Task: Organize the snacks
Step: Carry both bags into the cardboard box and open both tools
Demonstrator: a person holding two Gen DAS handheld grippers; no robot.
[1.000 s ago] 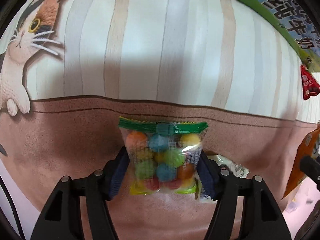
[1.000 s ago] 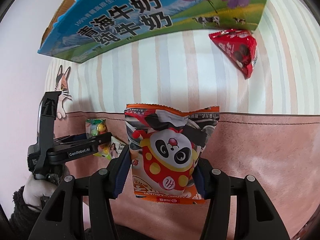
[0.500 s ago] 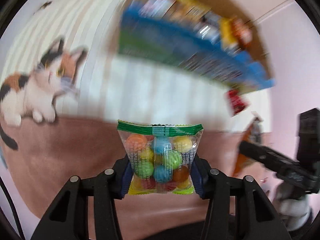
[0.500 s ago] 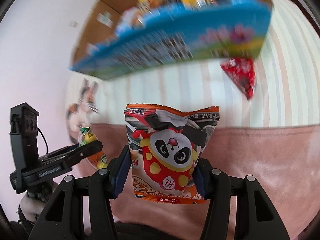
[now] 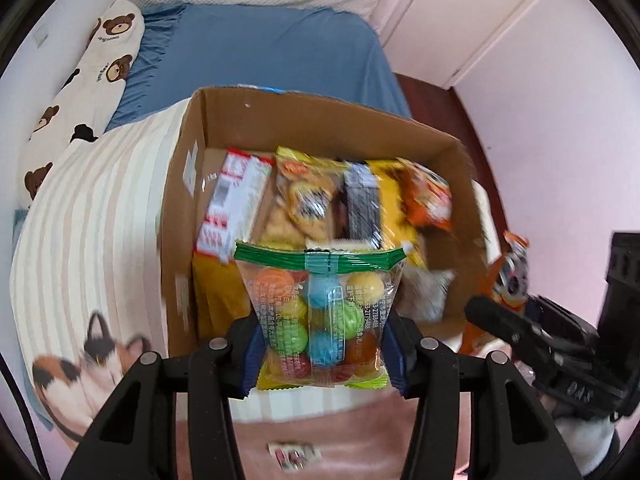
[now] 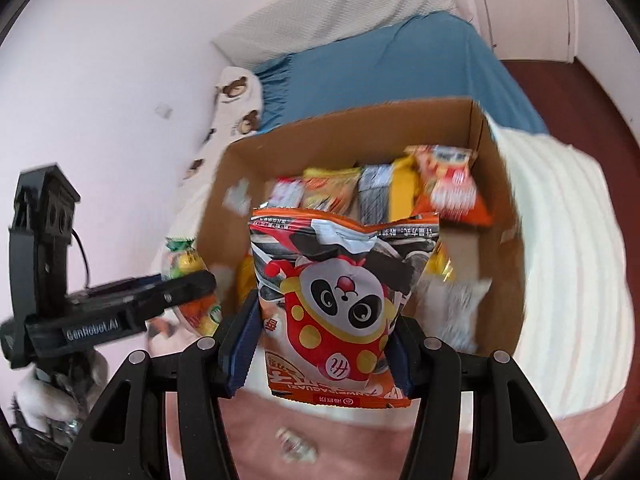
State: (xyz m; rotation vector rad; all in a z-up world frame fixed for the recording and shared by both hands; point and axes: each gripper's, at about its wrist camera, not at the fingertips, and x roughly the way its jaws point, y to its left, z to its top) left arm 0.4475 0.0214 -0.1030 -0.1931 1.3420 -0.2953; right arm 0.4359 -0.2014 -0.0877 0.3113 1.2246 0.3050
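Note:
My left gripper (image 5: 320, 356) is shut on a clear candy bag (image 5: 320, 312) of coloured balls with a green top, held up in front of an open cardboard box (image 5: 320, 124) filled with several upright snack packs. My right gripper (image 6: 322, 352) is shut on an orange panda snack bag (image 6: 340, 304), held in front of the same box (image 6: 360, 120). The right gripper also shows at the right of the left wrist view (image 5: 496, 320), and the left gripper at the left of the right wrist view (image 6: 192, 280). Both bags hang above the box's near edge.
The box stands on a striped cream and pink blanket (image 5: 88, 216) with a cat print (image 5: 92, 364). A small wrapped snack (image 5: 294, 454) lies on the pink part below the grippers. Behind is a bed with a blue sheet (image 5: 272, 48) and a bear-print pillow (image 5: 80, 92).
Both grippers have lifted with their bags, from low over the blanket to above the box's near edge. The views now look down into the open box.

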